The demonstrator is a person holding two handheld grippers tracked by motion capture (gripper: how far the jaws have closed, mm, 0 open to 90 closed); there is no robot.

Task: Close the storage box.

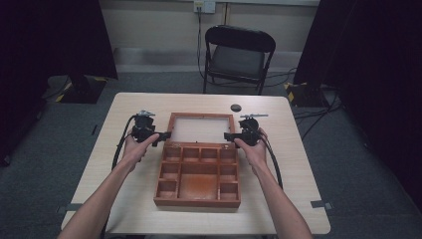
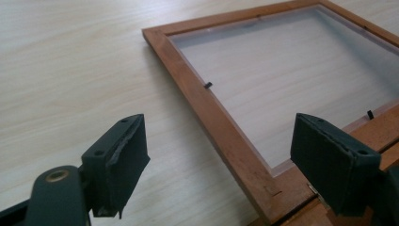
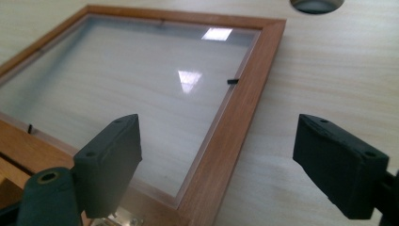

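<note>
- Box (image 1: 198, 175) lies open on the worktop (image 1: 298, 164), its glass lid (image 1: 201, 128) flat behind it.
- My left gripper (image 1: 165, 135) has wide-open fingers astride the lid's left edge, holding nothing.
- My right gripper (image 1: 228, 135) is the same at the right edge.

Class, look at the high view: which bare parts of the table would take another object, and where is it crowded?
Bare wood lies left of the wooden box out to the table edge, and likewise to its right. A strip also runs behind the open glass lid, apart from the round hole. The middle is crowded: the left tool and the right tool flank the lid's sides.
</note>
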